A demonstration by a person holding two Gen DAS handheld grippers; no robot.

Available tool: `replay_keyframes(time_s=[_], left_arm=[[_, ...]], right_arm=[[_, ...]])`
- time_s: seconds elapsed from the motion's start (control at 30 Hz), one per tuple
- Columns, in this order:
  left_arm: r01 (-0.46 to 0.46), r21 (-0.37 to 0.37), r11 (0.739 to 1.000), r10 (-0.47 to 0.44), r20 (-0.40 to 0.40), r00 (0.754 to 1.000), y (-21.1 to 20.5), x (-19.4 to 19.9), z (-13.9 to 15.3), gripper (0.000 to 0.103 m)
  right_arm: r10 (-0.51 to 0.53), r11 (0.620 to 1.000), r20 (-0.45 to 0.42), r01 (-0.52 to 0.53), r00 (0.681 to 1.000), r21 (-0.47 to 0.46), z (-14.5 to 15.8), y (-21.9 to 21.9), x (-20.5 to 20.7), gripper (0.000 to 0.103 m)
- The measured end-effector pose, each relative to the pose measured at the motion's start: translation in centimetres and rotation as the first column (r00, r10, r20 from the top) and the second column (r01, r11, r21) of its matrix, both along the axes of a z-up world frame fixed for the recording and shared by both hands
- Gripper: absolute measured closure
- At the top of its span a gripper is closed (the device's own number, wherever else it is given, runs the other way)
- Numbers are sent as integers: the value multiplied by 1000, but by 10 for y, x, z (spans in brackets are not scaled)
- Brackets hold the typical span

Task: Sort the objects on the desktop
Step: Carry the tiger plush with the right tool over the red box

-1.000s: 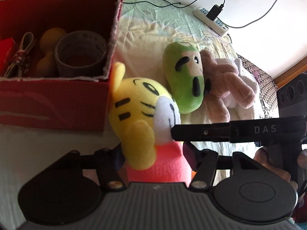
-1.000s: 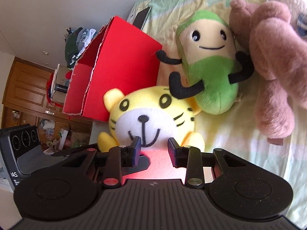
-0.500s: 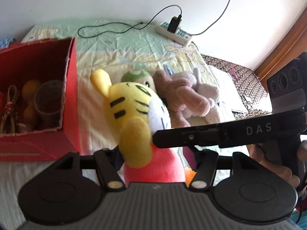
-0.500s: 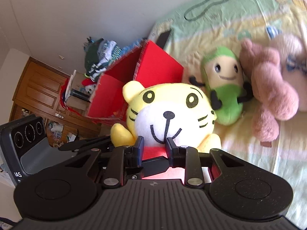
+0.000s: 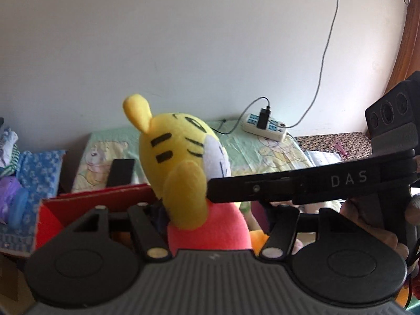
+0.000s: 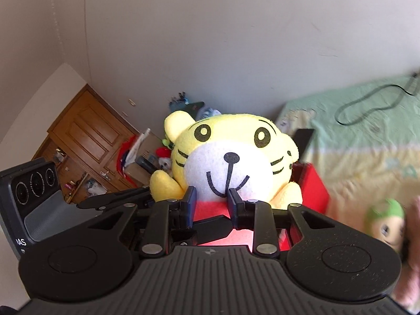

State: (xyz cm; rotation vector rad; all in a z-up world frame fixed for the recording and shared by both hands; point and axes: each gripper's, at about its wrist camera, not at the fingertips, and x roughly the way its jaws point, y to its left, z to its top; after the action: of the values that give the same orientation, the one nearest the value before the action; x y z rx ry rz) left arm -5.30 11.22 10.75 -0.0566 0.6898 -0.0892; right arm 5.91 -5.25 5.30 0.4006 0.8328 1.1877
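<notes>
In the left wrist view, the left gripper (image 5: 210, 225) has its two fingers pressed against either side of the red body of the yellow tiger plush (image 5: 183, 162), which is held upright in the air with its head in profile, facing right. From the right, the right gripper (image 5: 262, 186), marked DAS, reaches across and meets the toy at its neck. Below and left of the toy is the red cardboard box (image 5: 86, 204), with a dark phone (image 5: 120, 172) lying just beyond its far edge on the pale green sheet (image 5: 249, 147). A white power strip (image 5: 263, 128) with a black plug sits far right by the wall. In the right wrist view, the right gripper (image 6: 212, 207) is clamped on the tiger plush (image 6: 231, 157) at the red cloth below its chin, the face turned straight toward the camera. The left gripper (image 6: 115, 199) comes in from the left, touching the toy's paw. The red box (image 6: 312, 186) lies behind, and a green plush (image 6: 386, 220), blurred, lies near right on the sheet.
</notes>
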Motion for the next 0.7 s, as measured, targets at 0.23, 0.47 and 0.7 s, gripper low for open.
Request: replay_keyframes(time_s=[0.23, 0.47, 0.7], left_arm=[[-30, 62, 998, 35, -72, 997, 90, 9, -12, 38], [-17, 69, 997, 30, -202, 979, 154, 19, -62, 38], [21, 82, 996, 4, -287, 958, 183, 27, -100, 38]], right_arm=[[13, 1000, -26, -14, 1000, -24, -27, 94, 5, 73], [-12, 995, -153, -4, 988, -100, -76, 164, 2, 72], [-49, 989, -268, 10, 962, -144, -109, 198, -3, 74]])
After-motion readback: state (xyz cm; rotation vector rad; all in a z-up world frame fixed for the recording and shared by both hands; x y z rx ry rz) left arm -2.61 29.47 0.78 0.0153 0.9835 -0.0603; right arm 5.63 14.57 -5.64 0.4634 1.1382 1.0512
